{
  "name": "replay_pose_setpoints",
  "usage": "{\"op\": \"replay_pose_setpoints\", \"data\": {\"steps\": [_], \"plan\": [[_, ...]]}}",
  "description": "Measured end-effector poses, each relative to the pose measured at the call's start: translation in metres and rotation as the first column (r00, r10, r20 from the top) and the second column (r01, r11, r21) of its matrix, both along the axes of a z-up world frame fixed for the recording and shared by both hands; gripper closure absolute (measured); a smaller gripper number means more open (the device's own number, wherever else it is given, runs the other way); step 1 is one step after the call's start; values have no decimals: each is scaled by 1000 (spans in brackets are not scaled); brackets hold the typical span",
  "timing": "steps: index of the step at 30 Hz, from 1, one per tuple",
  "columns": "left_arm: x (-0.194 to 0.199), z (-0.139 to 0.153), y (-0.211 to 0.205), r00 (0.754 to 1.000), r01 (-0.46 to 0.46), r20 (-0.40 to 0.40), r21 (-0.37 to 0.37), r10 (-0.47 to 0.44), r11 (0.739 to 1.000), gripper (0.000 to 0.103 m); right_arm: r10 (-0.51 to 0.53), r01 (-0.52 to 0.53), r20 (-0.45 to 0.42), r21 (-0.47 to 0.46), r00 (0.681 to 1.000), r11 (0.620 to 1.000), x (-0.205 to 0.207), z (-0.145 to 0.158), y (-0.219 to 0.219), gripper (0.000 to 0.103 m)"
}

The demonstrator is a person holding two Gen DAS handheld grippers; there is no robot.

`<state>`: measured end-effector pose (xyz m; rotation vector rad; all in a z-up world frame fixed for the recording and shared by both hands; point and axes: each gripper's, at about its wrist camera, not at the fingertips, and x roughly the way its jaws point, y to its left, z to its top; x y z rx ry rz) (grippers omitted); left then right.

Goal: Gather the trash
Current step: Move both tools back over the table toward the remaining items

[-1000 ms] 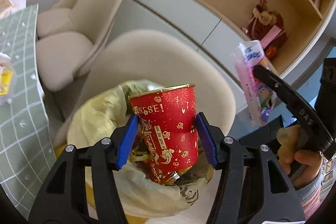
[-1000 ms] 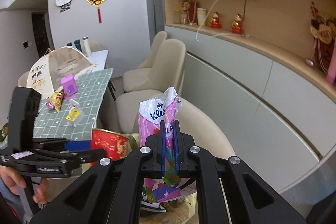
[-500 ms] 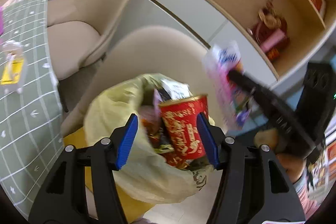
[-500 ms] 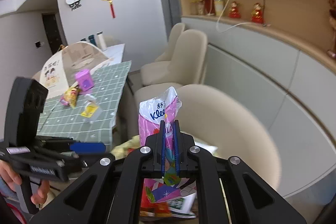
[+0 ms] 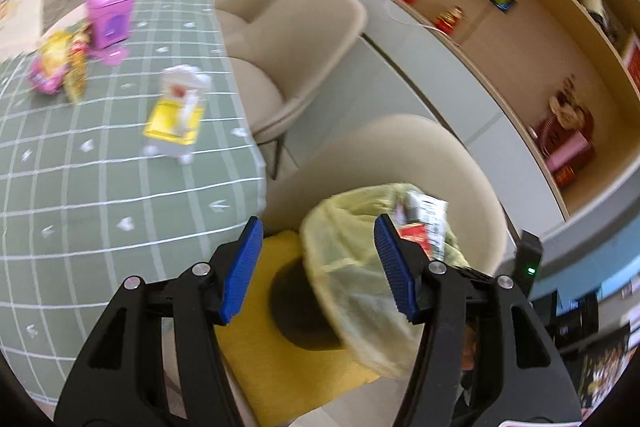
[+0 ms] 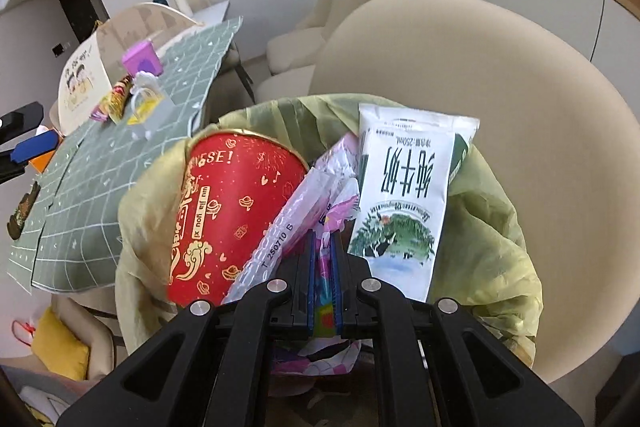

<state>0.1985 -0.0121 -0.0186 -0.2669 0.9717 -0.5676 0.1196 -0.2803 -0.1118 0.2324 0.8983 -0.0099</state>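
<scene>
Right wrist view shows your right tongs (image 6: 324, 281) clamped on the pink tissue wrapper (image 6: 308, 203), low inside the yellow-lined bin (image 6: 496, 227) for release, while your left tongs (image 5: 318, 269) gape empty.

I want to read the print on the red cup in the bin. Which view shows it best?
The right wrist view: the red cup fills the near left of the bin bag, sharp, its gold print readable. The left wrist view shows only a blurred red sliver behind a tool finger.
</scene>
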Motion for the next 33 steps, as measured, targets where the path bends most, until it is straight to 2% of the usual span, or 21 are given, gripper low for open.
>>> {"op": "replay_pose_setpoints", "data": {"steps": [5,7,9,18,22,26,29,33], "plan": [[3,-9,31,997,-75,-20,-8,75,997,48,-60,60,13,-3,998,998,-12,14,-8,90],[4,-11,42,996,-91,-6,8,91,996,48,-65,65,22,-16,998,998,-16,21,-8,77],[6,-12,50,994,-105,10,25,105,994,48,-70,71,38,-38,997,997,-23,31,-7,73],[26,-25,104,976,-217,3,28,217,976,48,-87,103,141,-114,986,988,-18,88,19,73],[39,-27,134,964,-265,22,59,264,962,48,-33,48,181,-79,983,996,8,110,51,72],[54,-28,169,951,-310,50,90,306,947,48,47,-33,185,-77,982,997,43,114,98,72],[73,-28,206,941,-338,48,75,335,938,48,97,-85,181,-72,979,994,73,113,139,72],[101,-25,244,941,-337,56,55,334,940,48,162,-157,165,-44,973,987,115,108,189,72]]}}
